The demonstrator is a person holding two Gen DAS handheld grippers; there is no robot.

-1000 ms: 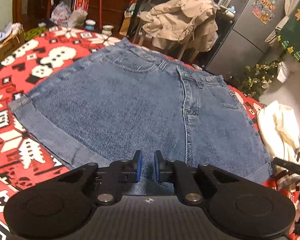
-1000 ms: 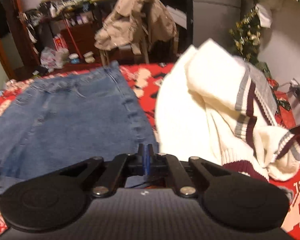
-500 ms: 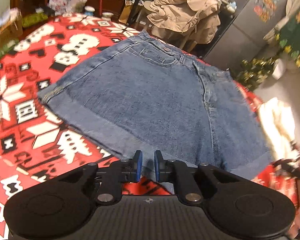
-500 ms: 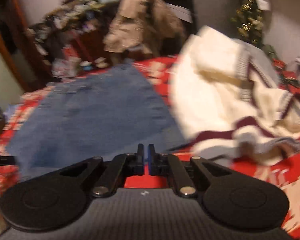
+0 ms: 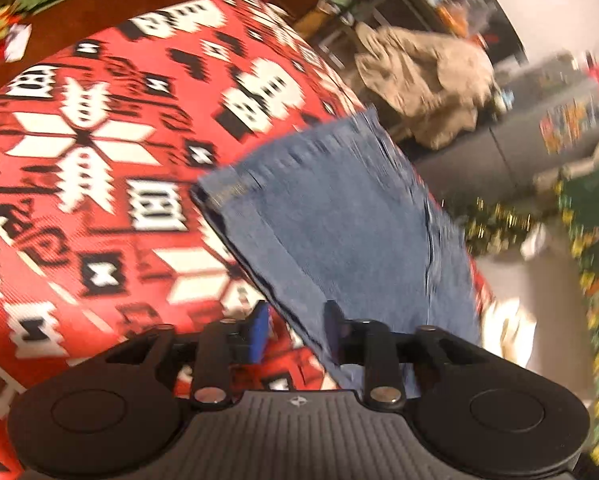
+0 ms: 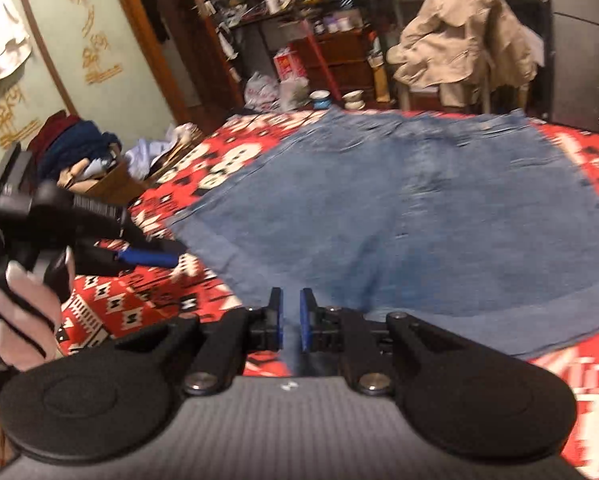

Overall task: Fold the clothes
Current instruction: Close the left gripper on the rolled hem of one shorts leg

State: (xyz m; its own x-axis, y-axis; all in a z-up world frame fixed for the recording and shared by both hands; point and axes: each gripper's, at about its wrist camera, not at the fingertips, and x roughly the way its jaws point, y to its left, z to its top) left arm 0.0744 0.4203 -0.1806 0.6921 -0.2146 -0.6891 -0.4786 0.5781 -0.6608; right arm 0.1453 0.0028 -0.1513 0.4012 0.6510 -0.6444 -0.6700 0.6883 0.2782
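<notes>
Denim shorts [image 6: 399, 216] lie flat across the middle of the right wrist frame, on a red patterned blanket [image 5: 91, 152]. A second ago the left gripper [image 5: 295, 330] faced them head-on with fingers nearly together; it has since swung to the left hem corner, and its blue pads now stand wide apart at the lower centre of its blurred view, the hem edge passing between them. The right gripper [image 6: 290, 320] has turned from the white sweater toward the shorts, its fingers a little apart and holding nothing. Both seem set to pinch the near hem for a first fold.
</notes>
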